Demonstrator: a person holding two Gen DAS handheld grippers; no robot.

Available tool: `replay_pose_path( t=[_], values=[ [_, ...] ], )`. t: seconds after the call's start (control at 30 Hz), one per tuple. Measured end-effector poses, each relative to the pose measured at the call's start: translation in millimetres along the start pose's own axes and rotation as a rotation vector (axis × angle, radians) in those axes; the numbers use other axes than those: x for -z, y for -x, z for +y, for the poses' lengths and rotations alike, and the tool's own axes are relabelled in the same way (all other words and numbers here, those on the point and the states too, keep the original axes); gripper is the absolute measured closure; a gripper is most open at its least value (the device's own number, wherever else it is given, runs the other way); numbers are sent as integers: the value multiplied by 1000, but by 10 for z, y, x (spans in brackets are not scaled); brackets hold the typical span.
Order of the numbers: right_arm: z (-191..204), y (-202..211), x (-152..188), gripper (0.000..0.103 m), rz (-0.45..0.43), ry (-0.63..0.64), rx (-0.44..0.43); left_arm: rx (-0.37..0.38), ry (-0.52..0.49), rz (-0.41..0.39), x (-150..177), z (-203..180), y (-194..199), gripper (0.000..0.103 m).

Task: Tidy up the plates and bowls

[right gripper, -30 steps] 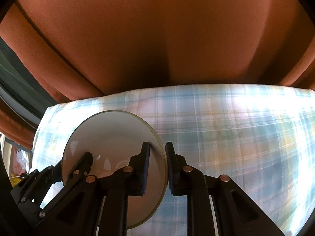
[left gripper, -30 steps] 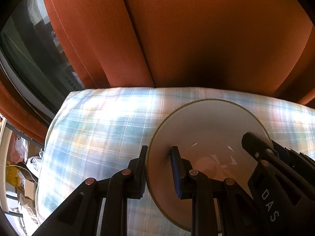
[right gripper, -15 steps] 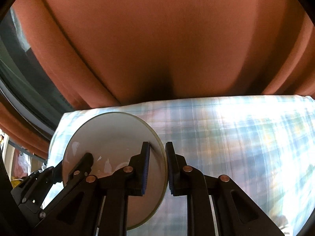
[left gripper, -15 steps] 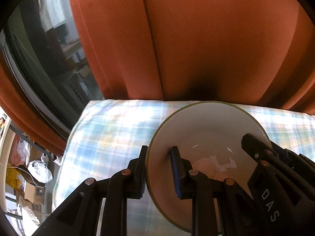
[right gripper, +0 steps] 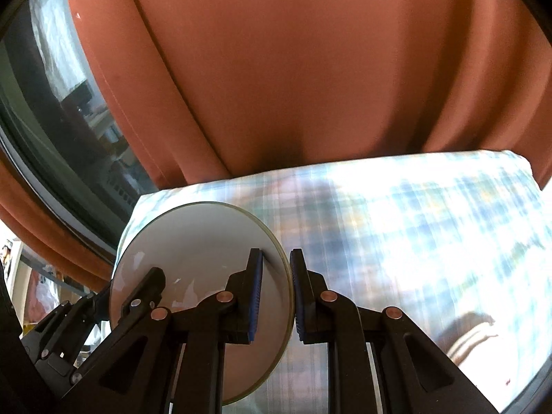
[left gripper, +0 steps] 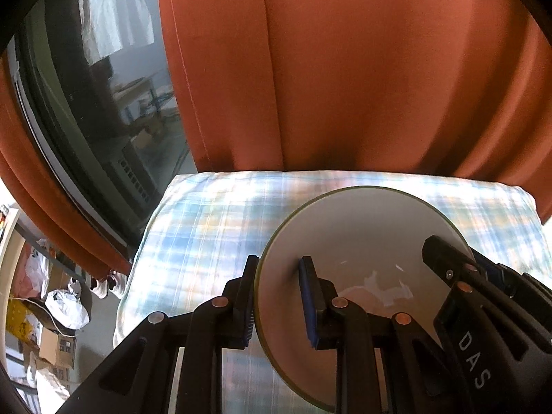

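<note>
Plaid tablecloth point(left gripper: 207, 227) | plate point(left gripper: 362, 234) face-up, level | left tool point(left gripper: 279, 300), right tool point(right gripper: 276, 296) pinching opposite rims

- Left gripper point(left gripper: 279, 302) clamped on the left rim of a white plate point(left gripper: 362, 238), one finger either side.
- Right gripper point(left gripper: 448, 269) on the plate's right rim, grip unclear.
- Beneath: plaid tablecloth point(left gripper: 207, 227).
- Behind: orange curtain point(left gripper: 362, 69); window point(left gripper: 114, 96) at left.

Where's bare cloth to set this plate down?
The plate hangs from the left tool and the right tool. The checked cloth is bare right of the plate, up to the orange curtain. A narrower bare strip lies between the plate and the window.
</note>
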State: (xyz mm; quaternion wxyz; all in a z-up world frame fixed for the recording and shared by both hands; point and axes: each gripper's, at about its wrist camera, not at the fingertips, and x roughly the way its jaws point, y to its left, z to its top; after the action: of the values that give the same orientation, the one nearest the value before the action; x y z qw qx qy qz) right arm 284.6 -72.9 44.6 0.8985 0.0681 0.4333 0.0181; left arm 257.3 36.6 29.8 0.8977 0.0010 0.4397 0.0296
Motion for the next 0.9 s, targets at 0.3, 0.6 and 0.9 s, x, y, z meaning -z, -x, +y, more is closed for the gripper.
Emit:
replay_pose_path(
  t=[0.3,0.6,0.9],
  values=[
    [-95,397,404,83,-5,-38,39,37,-36,10,289,-37,228,82],
    [-337,720,706,83,-17,-45,46,50,-36,-2,546,-221,466,82],
    [-784,903,995,83,26,-46,49,45,-47,41,890,-587,583,82]
  ],
)
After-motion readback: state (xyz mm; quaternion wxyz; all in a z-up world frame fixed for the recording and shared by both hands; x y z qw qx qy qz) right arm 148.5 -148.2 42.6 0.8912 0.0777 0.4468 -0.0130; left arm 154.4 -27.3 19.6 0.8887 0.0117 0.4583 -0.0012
